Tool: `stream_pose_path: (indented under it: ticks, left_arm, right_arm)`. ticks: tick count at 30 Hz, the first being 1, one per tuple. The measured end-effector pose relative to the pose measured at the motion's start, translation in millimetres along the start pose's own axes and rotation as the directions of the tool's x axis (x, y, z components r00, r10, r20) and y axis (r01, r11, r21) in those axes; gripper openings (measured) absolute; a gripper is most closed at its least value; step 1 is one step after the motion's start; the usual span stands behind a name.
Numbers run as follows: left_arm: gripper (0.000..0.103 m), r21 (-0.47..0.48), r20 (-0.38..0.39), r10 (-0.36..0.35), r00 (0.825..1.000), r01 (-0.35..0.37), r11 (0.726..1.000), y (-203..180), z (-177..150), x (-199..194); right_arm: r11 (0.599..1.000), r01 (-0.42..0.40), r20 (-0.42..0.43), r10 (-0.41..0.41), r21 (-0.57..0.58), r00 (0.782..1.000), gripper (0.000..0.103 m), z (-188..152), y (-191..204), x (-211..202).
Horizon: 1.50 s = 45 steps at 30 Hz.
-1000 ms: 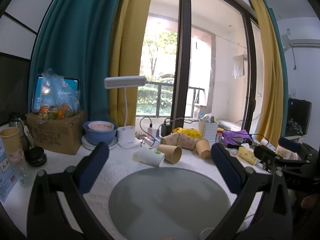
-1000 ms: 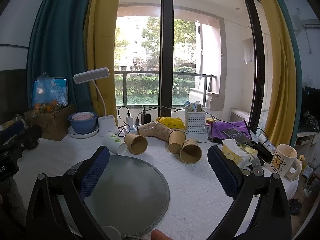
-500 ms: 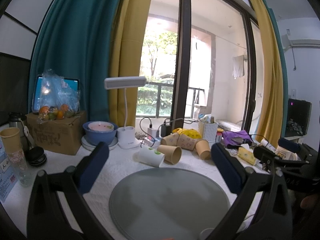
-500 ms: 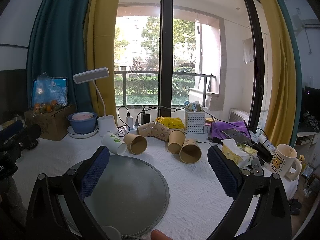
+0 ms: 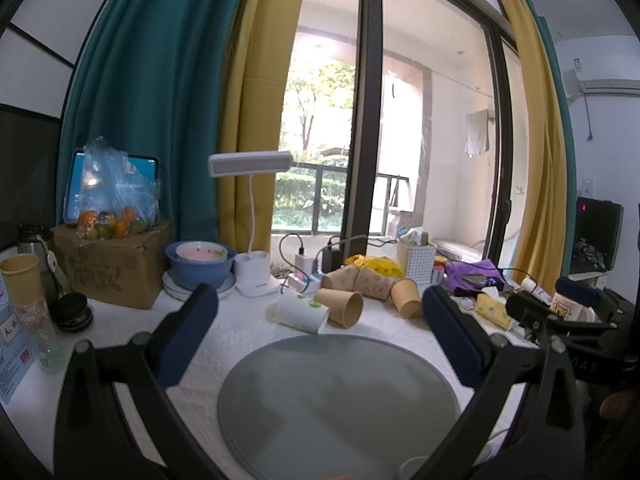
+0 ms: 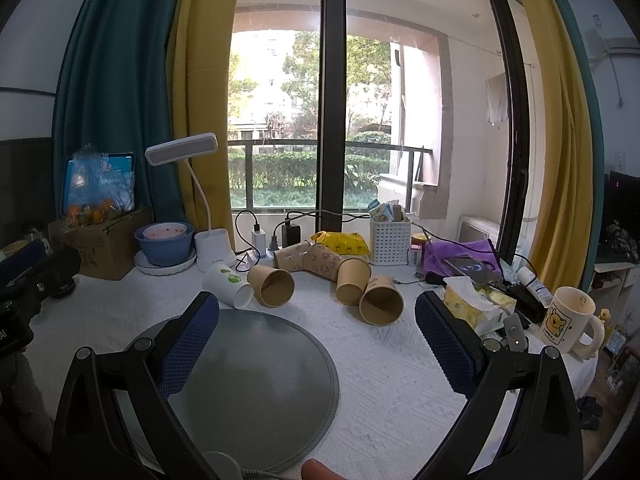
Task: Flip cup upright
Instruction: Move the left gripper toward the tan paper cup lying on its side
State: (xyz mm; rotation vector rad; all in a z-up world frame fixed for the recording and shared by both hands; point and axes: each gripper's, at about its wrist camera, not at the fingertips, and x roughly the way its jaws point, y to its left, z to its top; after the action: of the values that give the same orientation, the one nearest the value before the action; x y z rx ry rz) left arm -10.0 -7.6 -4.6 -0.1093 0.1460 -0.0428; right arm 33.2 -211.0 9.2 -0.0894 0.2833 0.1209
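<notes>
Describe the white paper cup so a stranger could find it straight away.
Start at the round grey mat on the white tablecloth, then look just past its far edge, in front of the desk lamp. The white cup lies on its side there, at the left end of the tipped cups. Only it is white with green spots; its neighbours are brown.

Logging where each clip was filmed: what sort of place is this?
Most likely a lived-in room at home: a cluttered table by a balcony window, with curtains, a desk lamp, a bear mug and tipped paper cups.
</notes>
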Motion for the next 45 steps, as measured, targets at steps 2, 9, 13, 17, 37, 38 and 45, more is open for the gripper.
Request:
stream_pose_path:
  ticks: [2, 9, 13, 17, 37, 38, 45]
  left_arm:
    - [0.103, 0.000, 0.000, 0.000, 1.000, 0.000, 1.000, 0, 0, 0]
    - [0.103, 0.008, -0.042, -0.013, 0.999, 0.013, 1.000, -5, -6, 13]
    - [0.103, 0.013, -0.102, -0.030, 0.994, 0.031, 0.999, -12, -10, 35]
    - [0.103, 0.006, -0.174, -0.068, 0.982, 0.070, 0.998, -26, -14, 64]
    - [0.103, 0.057, -0.483, -0.224, 0.846, 0.287, 0.956, -176, -12, 274]
    - [0.103, 0.049, -0.498, -0.231, 0.836, 0.293, 0.955, -182, -14, 283]
    - [0.103, -0.012, -0.583, -0.241, 0.776, 0.288, 0.958, -215, -38, 337]
  right_arm:
    - [1.000, 0.001, -0.001, -0.001, 0.000, 1.000, 0.100, 0, 0, 0]
    - [1.000, 0.016, -0.022, -0.015, 0.008, 1.000, 0.100, -2, -9, 12]
    - [0.999, 0.046, -0.047, -0.045, 0.022, 0.998, 0.100, -5, -23, 27]
    - [0.995, 0.087, -0.088, -0.082, 0.055, 0.993, 0.100, -12, -49, 50]
    - [0.932, 0.326, -0.162, -0.301, 0.157, 0.940, 0.100, -14, -191, 148]
    - [0.934, 0.322, -0.167, -0.296, 0.156, 0.940, 0.100, -14, -193, 151]
    - [0.953, 0.272, -0.228, -0.239, 0.130, 0.944, 0.100, -11, -216, 180]
